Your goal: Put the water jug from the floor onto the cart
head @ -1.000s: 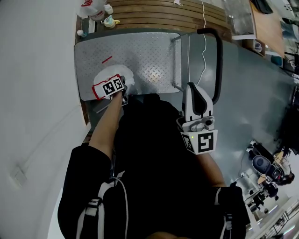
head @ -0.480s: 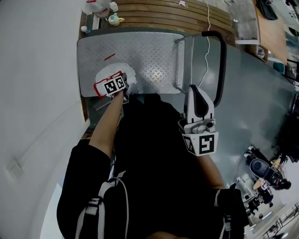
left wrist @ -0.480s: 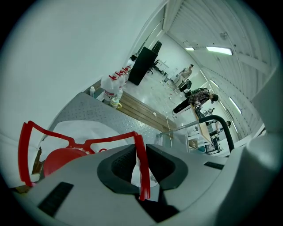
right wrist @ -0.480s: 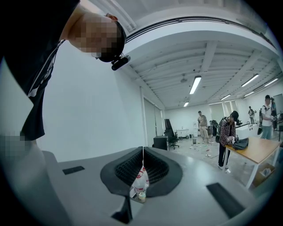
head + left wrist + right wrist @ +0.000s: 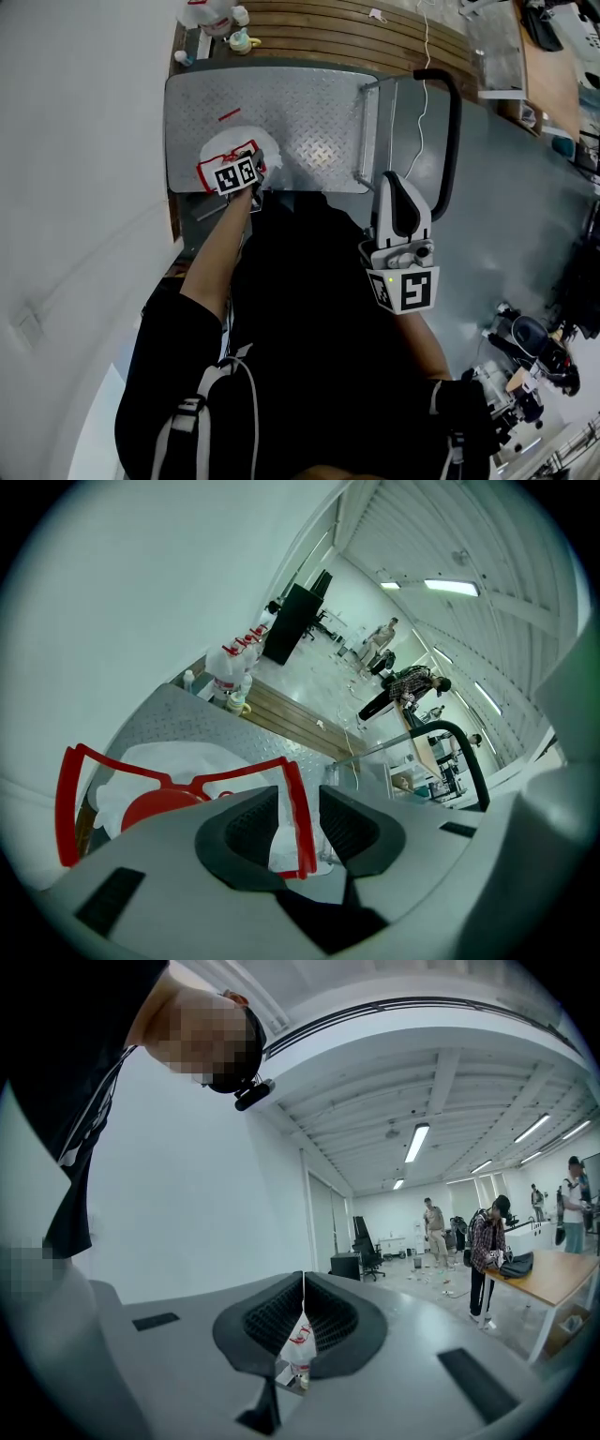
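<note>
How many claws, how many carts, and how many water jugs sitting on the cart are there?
Claws: 2 (left claw opening, the jug's red handle between its jaws; right claw shut, empty)
Carts: 1 (cart)
Water jugs on the cart: 1 (water jug)
Total: 4

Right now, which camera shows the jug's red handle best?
The left gripper view: the red handle fills the foreground, close and sharp. The head view shows only red edges, mostly covered; the right gripper view shows none.
</note>
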Action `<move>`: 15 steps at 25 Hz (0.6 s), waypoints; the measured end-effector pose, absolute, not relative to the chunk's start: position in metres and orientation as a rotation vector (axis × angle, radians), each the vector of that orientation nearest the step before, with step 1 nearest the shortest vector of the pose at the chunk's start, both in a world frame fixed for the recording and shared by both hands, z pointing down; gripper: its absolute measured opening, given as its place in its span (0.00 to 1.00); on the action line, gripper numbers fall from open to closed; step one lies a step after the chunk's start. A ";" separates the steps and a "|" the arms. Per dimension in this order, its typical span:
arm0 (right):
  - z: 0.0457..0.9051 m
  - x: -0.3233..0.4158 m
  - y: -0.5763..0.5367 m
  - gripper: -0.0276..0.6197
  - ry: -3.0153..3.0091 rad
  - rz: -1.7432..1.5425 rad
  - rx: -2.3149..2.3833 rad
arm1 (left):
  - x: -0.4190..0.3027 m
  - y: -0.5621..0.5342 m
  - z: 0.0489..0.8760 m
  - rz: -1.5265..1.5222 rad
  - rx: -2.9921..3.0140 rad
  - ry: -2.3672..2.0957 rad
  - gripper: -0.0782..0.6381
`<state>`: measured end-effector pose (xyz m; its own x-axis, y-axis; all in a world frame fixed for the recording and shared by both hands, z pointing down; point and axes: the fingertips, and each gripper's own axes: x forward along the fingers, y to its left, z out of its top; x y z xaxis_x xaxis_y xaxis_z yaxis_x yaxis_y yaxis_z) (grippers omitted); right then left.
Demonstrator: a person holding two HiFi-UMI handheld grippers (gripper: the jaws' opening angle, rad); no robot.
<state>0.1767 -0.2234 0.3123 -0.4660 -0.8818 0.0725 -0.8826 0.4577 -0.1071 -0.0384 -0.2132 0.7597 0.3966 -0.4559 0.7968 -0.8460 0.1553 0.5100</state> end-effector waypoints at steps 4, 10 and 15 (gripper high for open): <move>0.312 0.169 -0.217 0.07 -2.702 0.214 1.603 | -0.036 -0.203 0.743 0.404 1.545 -1.214 0.29; 0.312 0.165 -0.215 0.07 -2.730 0.241 1.619 | -0.037 -0.193 0.705 0.371 1.642 -1.262 0.29; 0.324 0.156 -0.217 0.07 -2.761 0.329 1.585 | -0.040 -0.203 0.659 0.275 1.733 -1.357 0.28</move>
<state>0.1555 -0.2166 0.3237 -0.5083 -0.8597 0.0507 -0.8475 0.4889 -0.2065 -0.0402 -0.2028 0.6591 0.3752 -0.6677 0.6430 -0.8653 -0.0034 0.5013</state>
